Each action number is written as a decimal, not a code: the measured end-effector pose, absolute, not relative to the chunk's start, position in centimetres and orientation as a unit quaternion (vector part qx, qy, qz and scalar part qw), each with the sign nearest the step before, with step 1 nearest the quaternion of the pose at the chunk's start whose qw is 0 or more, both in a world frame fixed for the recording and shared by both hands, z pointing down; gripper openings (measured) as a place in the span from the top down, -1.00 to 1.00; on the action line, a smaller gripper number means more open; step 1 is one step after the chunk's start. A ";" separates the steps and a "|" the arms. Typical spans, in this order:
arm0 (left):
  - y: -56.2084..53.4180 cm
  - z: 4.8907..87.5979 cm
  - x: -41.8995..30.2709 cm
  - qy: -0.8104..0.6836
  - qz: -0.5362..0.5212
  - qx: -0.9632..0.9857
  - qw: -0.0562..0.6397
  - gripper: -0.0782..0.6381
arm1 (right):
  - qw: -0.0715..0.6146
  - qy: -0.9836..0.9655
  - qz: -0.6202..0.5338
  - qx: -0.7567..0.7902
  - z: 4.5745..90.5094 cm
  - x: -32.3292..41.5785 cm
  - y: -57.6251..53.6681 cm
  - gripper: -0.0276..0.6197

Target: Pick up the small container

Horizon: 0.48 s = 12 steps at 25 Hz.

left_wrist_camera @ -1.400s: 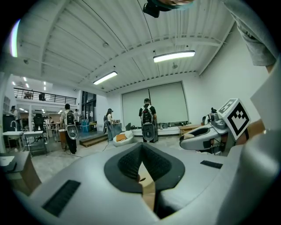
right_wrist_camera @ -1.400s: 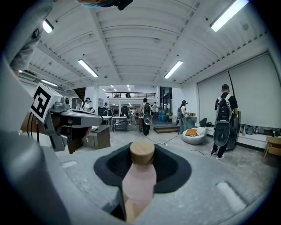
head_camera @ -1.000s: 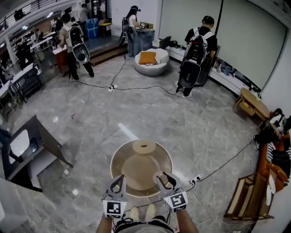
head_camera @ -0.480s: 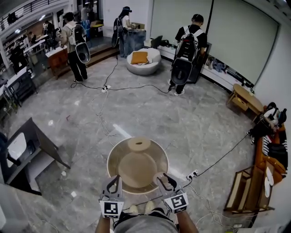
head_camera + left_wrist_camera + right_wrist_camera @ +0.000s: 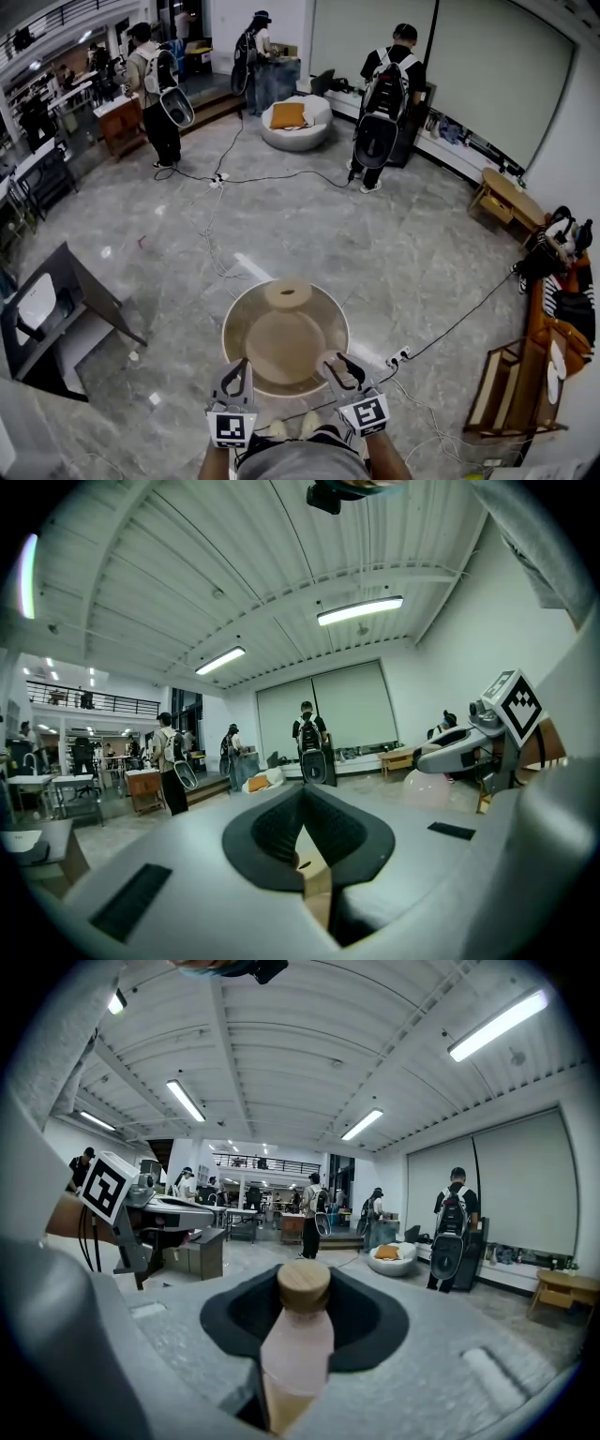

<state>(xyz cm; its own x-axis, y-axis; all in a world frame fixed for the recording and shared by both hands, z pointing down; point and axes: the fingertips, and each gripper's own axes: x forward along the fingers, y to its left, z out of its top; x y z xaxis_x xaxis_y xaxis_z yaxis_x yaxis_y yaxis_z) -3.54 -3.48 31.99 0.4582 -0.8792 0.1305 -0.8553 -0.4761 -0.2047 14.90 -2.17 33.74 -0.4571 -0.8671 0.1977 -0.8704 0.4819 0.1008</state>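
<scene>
The pick-up looks done: the right hand-held gripper (image 5: 302, 1321) clamps the small container (image 5: 298, 1349), a pink wooden-capped bottle, seemingly lifted above the near edge of the round table (image 5: 281, 342), while the left hand-held gripper (image 5: 236, 373) is closed, empty.

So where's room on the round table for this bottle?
The round table is bare in the middle, between the wooden ring at its far edge and the grippers. The near rim is crowded: left gripper, right gripper holding the bottle.
</scene>
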 end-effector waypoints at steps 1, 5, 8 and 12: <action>-3.5 32.0 -3.5 0.509 -0.109 -0.852 0.054 0.74 | 0.111 -0.853 0.006 0.510 33.8 15.0 -2.2 0.50; -3.5 32.2 -3.5 0.510 -0.110 -0.851 0.053 0.74 | 0.112 -0.853 0.006 0.510 33.6 15.0 -2.3 0.50; -3.5 32.0 -3.3 0.515 -0.105 -0.850 0.039 0.74 | 0.110 -0.853 0.006 0.509 33.8 15.1 -2.3 0.50; -3.8 32.2 -3.3 0.511 -0.112 -0.850 0.051 0.74 | 0.109 -0.855 0.009 0.507 33.6 15.2 -2.6 0.50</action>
<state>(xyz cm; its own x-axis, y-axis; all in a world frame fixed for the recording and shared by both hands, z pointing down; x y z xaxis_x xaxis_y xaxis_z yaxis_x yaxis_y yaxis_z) -3.28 -3.80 32.21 0.4516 -0.8814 0.1383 -0.8584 -0.4715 -0.2021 15.15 -2.57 33.56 -0.4612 -0.8653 0.1962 -0.8693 0.4850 0.0953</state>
